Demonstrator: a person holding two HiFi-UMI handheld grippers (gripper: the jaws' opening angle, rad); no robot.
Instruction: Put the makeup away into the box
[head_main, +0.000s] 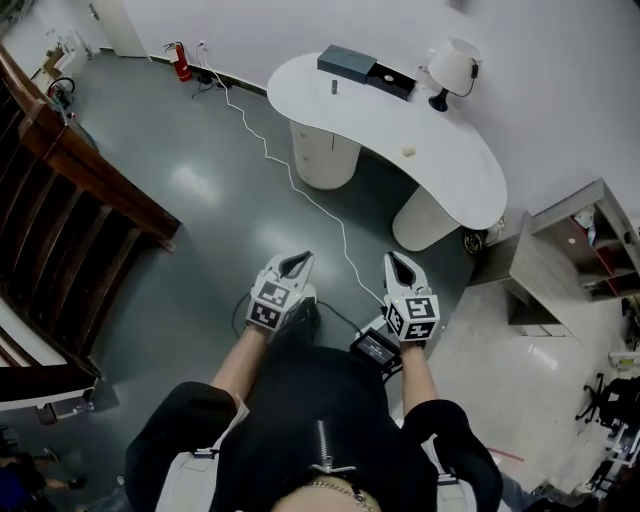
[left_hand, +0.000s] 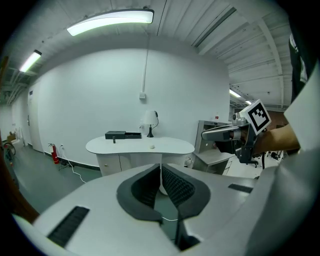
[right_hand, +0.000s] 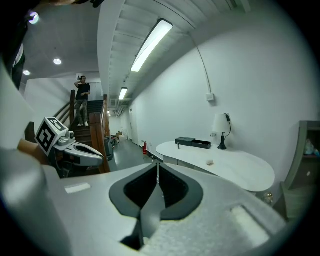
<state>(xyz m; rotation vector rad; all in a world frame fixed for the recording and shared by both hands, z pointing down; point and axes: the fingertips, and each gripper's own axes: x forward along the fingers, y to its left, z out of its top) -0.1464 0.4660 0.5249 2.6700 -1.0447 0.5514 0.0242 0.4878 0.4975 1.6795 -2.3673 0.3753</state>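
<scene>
A white curved desk (head_main: 450, 150) stands ahead across the grey floor. On it lies a dark box (head_main: 347, 62) with its open black tray (head_main: 390, 79) beside it. A small dark makeup stick (head_main: 334, 87) stands near the box, and a small pale item (head_main: 408, 151) lies mid-desk. The left gripper view shows the same box (left_hand: 122, 135) and pale item (left_hand: 152, 146), as does the right gripper view: box (right_hand: 192, 143), pale item (right_hand: 210, 162). My left gripper (head_main: 298, 258) and right gripper (head_main: 393, 257) are held side by side, far short of the desk. Both are shut and empty.
A white lamp (head_main: 452, 68) stands at the desk's right end. A wooden staircase (head_main: 80, 200) runs along the left, with a person (right_hand: 82, 100) standing on it. A white cable (head_main: 290, 170) trails over the floor. A grey shelf unit (head_main: 570, 250) stands at the right.
</scene>
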